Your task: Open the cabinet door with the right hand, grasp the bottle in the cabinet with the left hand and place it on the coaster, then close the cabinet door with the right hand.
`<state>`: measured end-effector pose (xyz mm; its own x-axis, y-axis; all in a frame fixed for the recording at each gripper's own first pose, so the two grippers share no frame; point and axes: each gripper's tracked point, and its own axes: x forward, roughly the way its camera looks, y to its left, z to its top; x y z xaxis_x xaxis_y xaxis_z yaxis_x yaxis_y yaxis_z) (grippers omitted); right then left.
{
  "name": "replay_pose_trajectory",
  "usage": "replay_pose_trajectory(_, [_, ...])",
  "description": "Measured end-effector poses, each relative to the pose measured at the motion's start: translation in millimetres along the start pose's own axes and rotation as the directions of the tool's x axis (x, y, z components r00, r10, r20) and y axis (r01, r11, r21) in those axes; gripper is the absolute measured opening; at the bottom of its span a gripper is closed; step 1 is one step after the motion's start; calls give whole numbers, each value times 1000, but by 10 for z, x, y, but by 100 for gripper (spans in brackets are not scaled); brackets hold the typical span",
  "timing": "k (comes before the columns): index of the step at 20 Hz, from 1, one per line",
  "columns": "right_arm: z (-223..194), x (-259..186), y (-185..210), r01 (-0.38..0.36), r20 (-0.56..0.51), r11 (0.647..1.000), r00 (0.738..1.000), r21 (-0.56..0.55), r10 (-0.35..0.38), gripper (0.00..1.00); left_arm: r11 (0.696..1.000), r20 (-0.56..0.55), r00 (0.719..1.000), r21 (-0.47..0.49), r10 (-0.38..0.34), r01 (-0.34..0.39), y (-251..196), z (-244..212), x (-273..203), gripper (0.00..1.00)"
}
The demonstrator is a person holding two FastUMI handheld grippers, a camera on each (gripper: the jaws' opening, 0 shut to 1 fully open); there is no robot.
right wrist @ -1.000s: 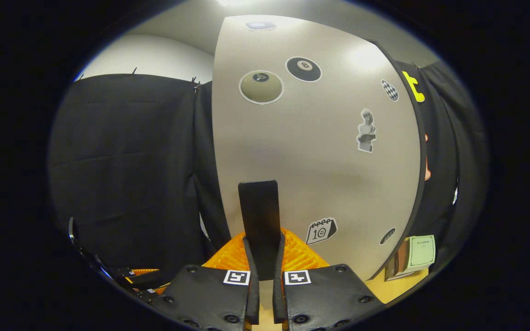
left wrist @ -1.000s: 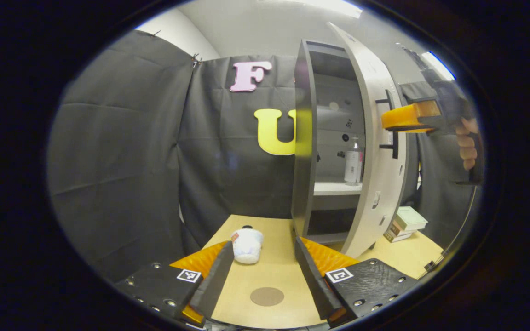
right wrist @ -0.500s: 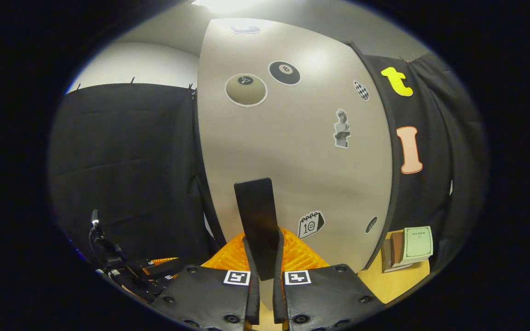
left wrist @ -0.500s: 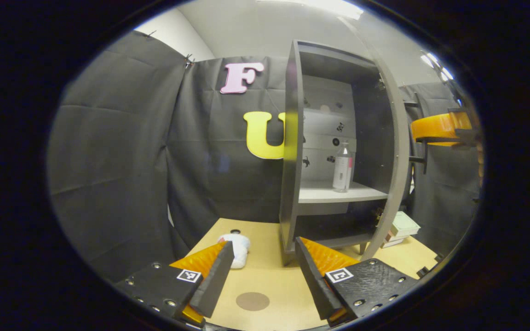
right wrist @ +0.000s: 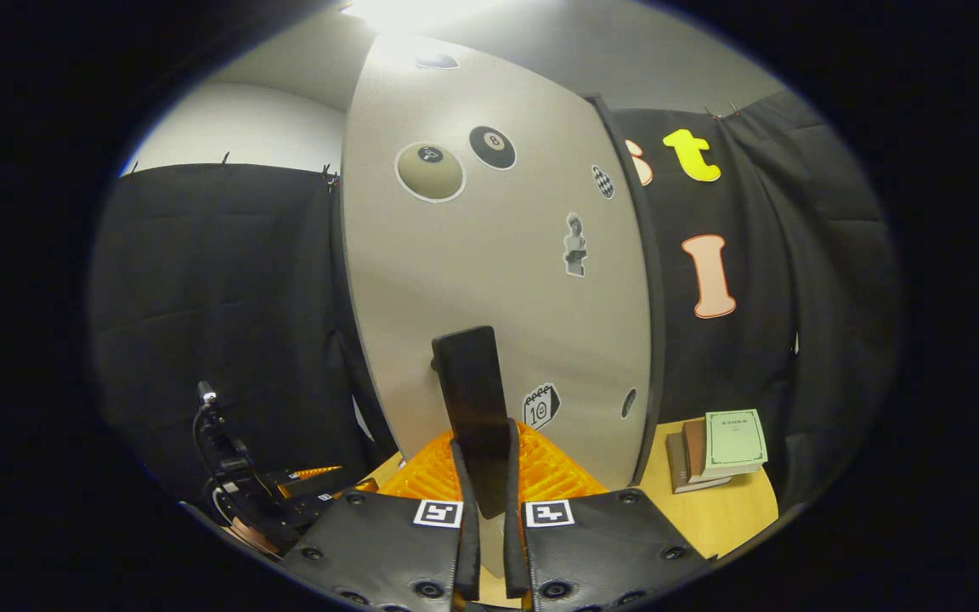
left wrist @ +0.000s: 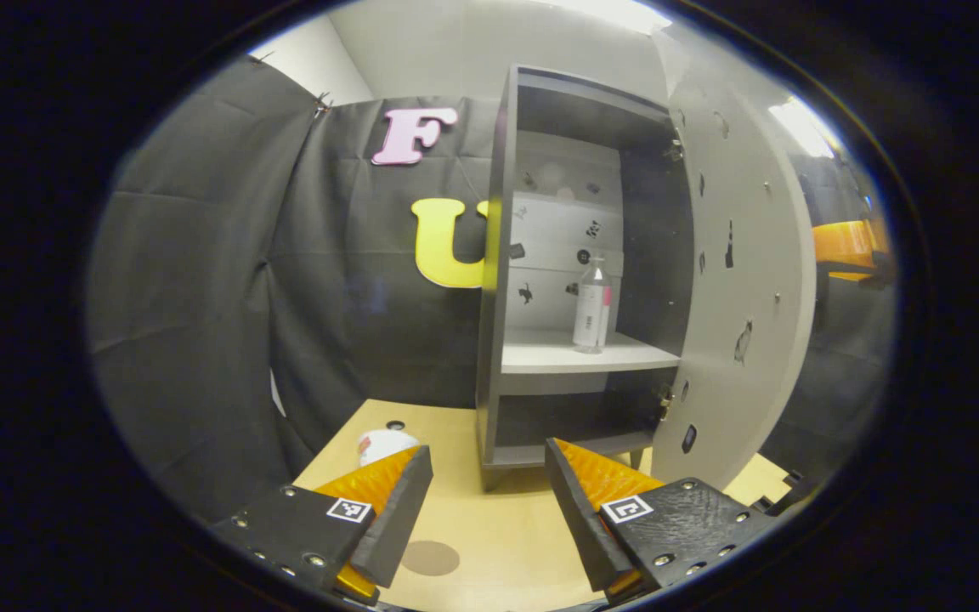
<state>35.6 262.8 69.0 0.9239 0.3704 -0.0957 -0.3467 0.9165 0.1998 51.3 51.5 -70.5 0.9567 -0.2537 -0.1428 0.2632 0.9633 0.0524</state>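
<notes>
The door [left wrist: 736,280] has swung wide over the last second, baring the bottle [left wrist: 592,304] upright on the cabinet [left wrist: 494,255] shelf. The right gripper [right wrist: 484,476] stays clamped on the handle [right wrist: 471,399]; the left gripper [left wrist: 485,501], fingers apart, can now reach in. The coaster [left wrist: 430,558] lies near the table's front edge.

Your booth: black cloth walls, pale wood table.
Black cloth [left wrist: 200,280] hangs around you on the left and far sides, with a white wall [right wrist: 243,127] and a bright ceiling light [left wrist: 617,10] above it; books [right wrist: 715,449] are stacked on the table [left wrist: 498,544] at your right.
</notes>
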Motion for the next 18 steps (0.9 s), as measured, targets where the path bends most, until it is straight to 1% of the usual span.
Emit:
replay_pose_trajectory(1, [-8, -17, -19, 14, 2, 1000, 1000, 14, -14, 13, 1000, -3, 1000, -1, -11, 11, -58, 3, 34, 83])
replay_pose_trajectory(3, [-6, -51, -69, 42, -1, 998, 999, 40, -42, 13, 999, -13, 999, -2, -38, 38, -179, -9, 70, 80])
replay_pose_trajectory(4, [-5, -99, -123, 58, 0, 997, 998, 48, -58, 9, 999, -16, 999, 0, -50, 50, -227, 7, 105, 80])
replay_pose_trajectory(5, [16, -153, -184, 75, 4, 996, 997, 50, -75, 13, 998, -15, 998, 3, -60, 60, -275, 16, 135, 81])
replay_pose_trajectory(6, [33, -197, -240, 93, 8, 994, 996, 49, -93, 13, 998, -14, 998, 5, -69, 69, -316, 24, 146, 81])
replay_pose_trajectory(7, [37, -248, -302, 110, 10, 993, 994, 50, -111, 9, 997, -14, 997, 6, -77, 78, -354, 34, 177, 81])
replay_pose_trajectory(9, [38, -295, -445, 147, 8, 987, 989, 66, -148, 8, 996, -17, 996, 3, -93, 93, -441, 20, 233, 81])
replay_pose_trajectory(10, [40, -341, -526, 166, 9, 983, 986, 82, -167, 12, 995, -16, 995, 0, -99, 99, -490, 36, 245, 81])
replay_pose_trajectory(11, [53, -386, -613, 185, 15, 978, 982, 100, -187, 8, 994, -18, 994, -2, -107, 107, -527, 42, 261, 81])
replay_pose_trajectory(12, [64, -435, -683, 205, 20, 971, 978, 121, -209, 12, 993, -21, 993, -3, -116, 116, -575, 44, 283, 81])
replay_pose_trajectory(13, [76, -477, -773, 230, 24, 962, 972, 145, -235, 8, 992, -24, 992, -3, -125, 125, -605, 34, 309, 81])
replay_pose_trajectory(14, [83, -528, -864, 257, 28, 952, 964, 165, -265, 12, 991, -30, 990, -3, -136, 136, -657, 26, 337, 80])
replay_pose_trajectory(15, [105, -566, -960, 285, 35, 942, 955, 176, -296, 11, 989, -37, 988, -4, -148, 148, -700, 16, 355, 81])
replay_pose_trajectory(16, [127, -592, -1049, 313, 41, 933, 945, 178, -325, 7, 987, -45, 986, -6, -159, 159, -750, -31, 361, 81])
replay_pose_trajectory(17, [161, -609, -1141, 337, 48, 927, 936, 164, -349, 12, 986, -51, 985, -8, -166, 166, -786, -47, 378, 81])
replay_pose_trajectory(18, [173, -635, -1213, 351, 48, 926, 932, 138, -360, 7, 985, -57, 983, -13, -174, 173, -819, -52, 377, 81])
